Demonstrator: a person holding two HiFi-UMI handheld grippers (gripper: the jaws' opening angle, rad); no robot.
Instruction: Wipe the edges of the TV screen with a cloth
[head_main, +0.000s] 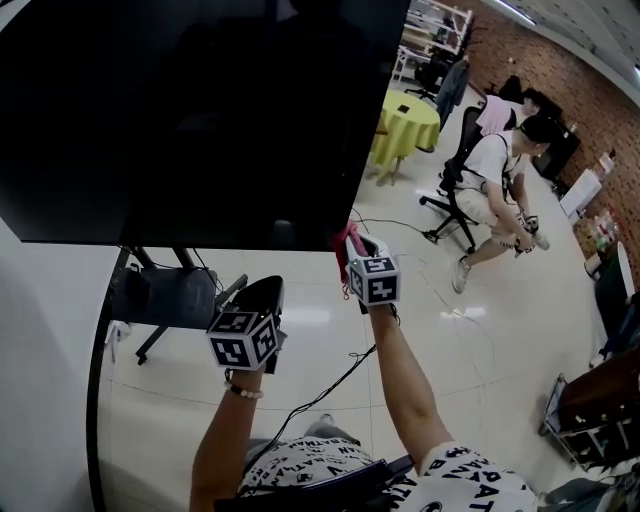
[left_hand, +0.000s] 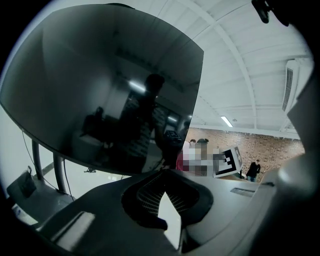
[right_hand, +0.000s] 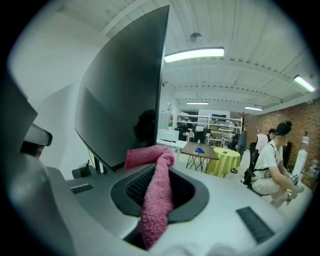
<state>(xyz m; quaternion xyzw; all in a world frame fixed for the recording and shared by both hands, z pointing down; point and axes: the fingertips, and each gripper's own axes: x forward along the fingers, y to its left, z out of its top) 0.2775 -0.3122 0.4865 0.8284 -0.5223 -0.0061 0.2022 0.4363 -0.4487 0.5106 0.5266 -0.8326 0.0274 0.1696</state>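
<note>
Two claws point up at a dark TV screen (head_main: 200, 120). The right claw (head_main: 352, 252) pinches a pink cloth (head_main: 345, 240) just at the screen's lower right corner, with one fold poking past the tips and the rest trailing back between the jaws. The left claw (head_main: 265, 292) hangs below the bottom edge, its jaws pressed together on nothing. The cloth looks soft, light and floppy, so it likely wants a firm grip near its bunched end, leaving the free fold to drag along the frame
</note>
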